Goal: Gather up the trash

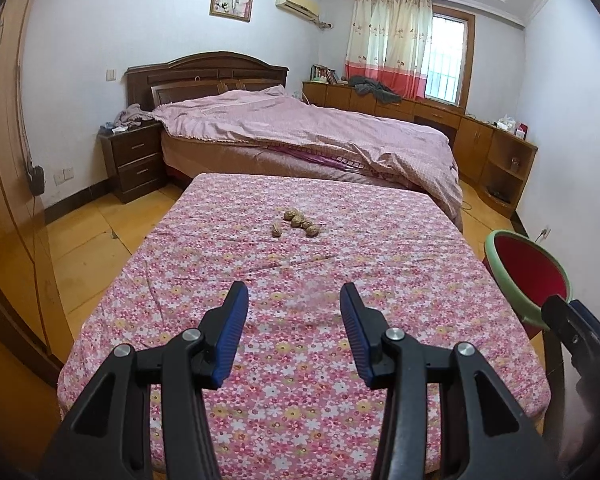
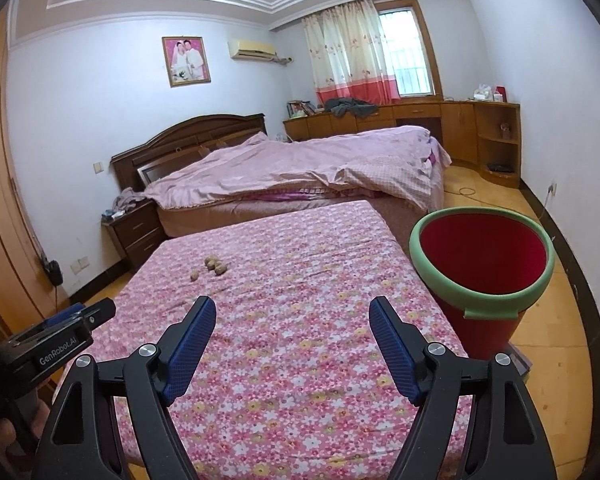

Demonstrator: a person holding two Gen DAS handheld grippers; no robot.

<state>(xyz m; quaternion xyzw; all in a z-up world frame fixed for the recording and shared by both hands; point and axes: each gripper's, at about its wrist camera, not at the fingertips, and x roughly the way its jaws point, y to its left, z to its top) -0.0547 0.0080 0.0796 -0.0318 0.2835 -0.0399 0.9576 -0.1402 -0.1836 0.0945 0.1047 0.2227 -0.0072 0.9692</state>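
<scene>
A small cluster of wrinkled brown walnut shells (image 1: 296,222) lies on the pink floral tablecloth (image 1: 300,360). The left gripper (image 1: 294,300) and right gripper (image 2: 292,312) are both spread wide, holding nothing. A red bucket with a green rim (image 2: 482,258) stands beside the table.

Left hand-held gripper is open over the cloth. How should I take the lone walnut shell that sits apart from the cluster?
Take the lone shell across its rounded middle, coming straight down with the left hand-held gripper. It sits apart from the cluster, so one finger probably fits between them. It lies low on the floral cloth.

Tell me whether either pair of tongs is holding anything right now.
Nothing is held. The left tongs and right tongs are both open and empty above the floral cloth.
</scene>
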